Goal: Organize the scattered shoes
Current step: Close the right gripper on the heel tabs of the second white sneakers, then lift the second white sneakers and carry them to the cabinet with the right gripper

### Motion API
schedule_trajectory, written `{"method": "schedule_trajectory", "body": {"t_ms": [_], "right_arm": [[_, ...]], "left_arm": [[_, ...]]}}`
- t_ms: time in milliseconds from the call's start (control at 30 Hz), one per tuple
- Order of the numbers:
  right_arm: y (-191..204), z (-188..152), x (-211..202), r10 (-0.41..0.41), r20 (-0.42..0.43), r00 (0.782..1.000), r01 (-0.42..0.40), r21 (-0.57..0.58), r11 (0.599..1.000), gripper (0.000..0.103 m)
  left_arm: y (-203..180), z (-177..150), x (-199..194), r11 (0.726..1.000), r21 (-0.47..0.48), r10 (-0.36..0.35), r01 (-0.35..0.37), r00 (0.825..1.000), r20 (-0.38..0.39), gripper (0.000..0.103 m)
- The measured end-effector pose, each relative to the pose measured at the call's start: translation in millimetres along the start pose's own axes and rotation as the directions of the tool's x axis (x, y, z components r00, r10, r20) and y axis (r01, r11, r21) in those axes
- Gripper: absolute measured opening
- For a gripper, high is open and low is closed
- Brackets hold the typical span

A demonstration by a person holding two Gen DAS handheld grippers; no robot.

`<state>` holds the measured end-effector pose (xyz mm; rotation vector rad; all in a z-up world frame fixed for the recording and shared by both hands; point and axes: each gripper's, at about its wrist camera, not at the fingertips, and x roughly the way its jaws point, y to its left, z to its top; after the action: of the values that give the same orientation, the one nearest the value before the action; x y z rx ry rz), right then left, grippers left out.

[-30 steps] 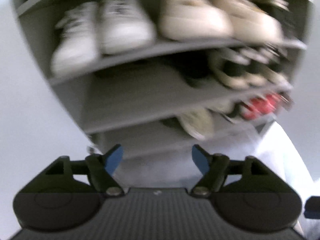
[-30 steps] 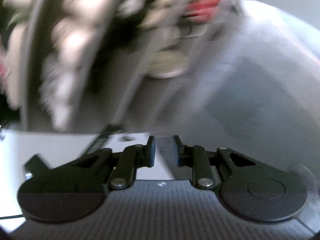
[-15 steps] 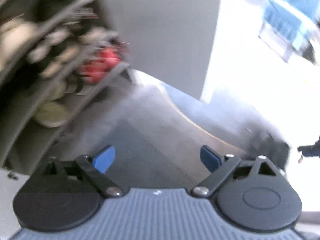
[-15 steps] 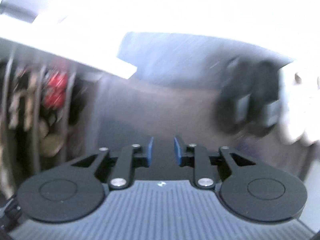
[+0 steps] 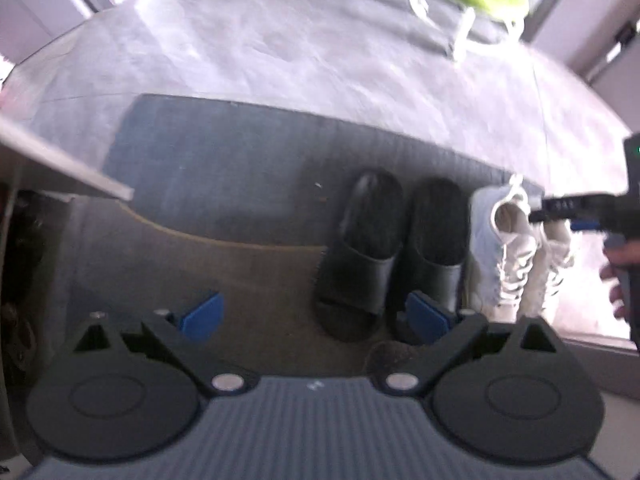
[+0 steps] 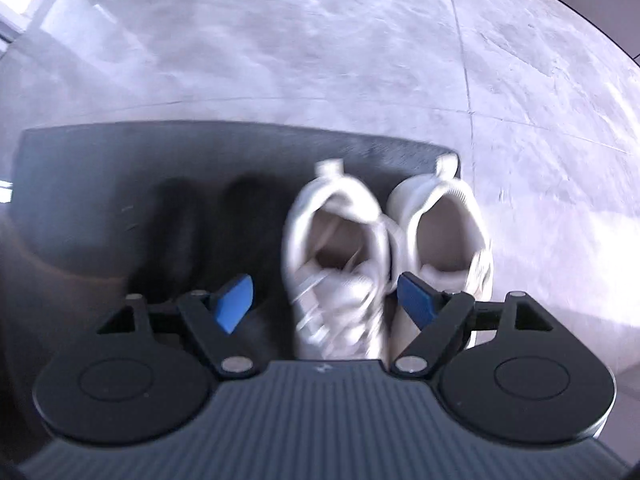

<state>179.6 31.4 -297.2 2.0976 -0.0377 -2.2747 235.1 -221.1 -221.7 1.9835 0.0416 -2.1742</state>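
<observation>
The 2 white sneakers (image 6: 336,264) lie side by side on the right end of a dark ribbed mat (image 6: 100,160). Their long axes run up and down the right wrist view, with heels toward the far mat edge and laced toes toward the camera. They look soft and padded, with pull loops at the heels.

Left of them, 2 black slides (image 5: 396,248) of smooth rubber lie parallel, pointing the same way.

The right gripper (image 6: 328,304) hangs above the left sneaker, its jaws opening, pressing on nothing. The left gripper (image 5: 316,316) is above the slides, jaws wide and opening.
</observation>
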Motion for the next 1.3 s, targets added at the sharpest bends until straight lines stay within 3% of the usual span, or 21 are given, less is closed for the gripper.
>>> {"method": "schedule_trajectory", "body": {"t_ms": [133,233,300,400,533,600,667,867,1033,1300], "right_arm": [[-22,5,73,-0.071,-0.057,0.996,0.071,-0.001,0.997,0.082],[-34,4,106,-0.088,-0.01,0.996,0.088,0.044,0.995,0.081],[-38,4,120,-0.088,0.04,0.995,0.084,0.087,0.993,0.081],[-36,8,138,-0.095,0.029,0.995,0.091,0.098,0.991,0.082],[-31,7,130,-0.092,0.097,0.991,0.088,0.048,0.995,0.079],[-34,5,124,-0.09,0.116,0.989,0.083,0.064,0.995,0.063],[-37,4,117,-0.09,0.132,0.987,0.078,0.095,0.992,0.037],[-32,-9,81,-0.074,0.192,0.979,0.051,0.124,0.991,0.033],[-20,-32,32,-0.103,0.244,0.964,0.071,0.136,0.988,0.032],[-19,-40,-15,-0.18,0.306,0.935,0.116,0.214,0.97,0.029]], "left_arm": [[-17,4,47,0.999,0.021,0.025,-0.024,0.999,-0.025,0.099],[-23,2,77,0.996,0.055,0.071,-0.069,0.997,-0.036,0.099],[-29,-3,82,0.987,0.114,0.112,-0.111,0.994,0.001,0.099],[-35,-9,91,0.974,0.187,0.121,-0.124,0.992,0.029,0.099],[-28,-11,97,0.98,0.181,0.081,-0.08,0.997,0.0,0.099],[-28,-9,99,0.977,0.193,0.089,-0.088,0.996,0.006,0.099],[-27,-6,99,0.974,0.202,0.099,-0.1,0.995,0.013,0.099],[-26,6,83,0.967,0.226,0.103,-0.119,0.991,0.081,0.099],[-19,12,56,0.983,0.183,-0.025,0.014,0.998,0.06,0.099],[-11,8,25,0.973,0.232,-0.018,-0.005,0.995,0.097,0.099]]}}
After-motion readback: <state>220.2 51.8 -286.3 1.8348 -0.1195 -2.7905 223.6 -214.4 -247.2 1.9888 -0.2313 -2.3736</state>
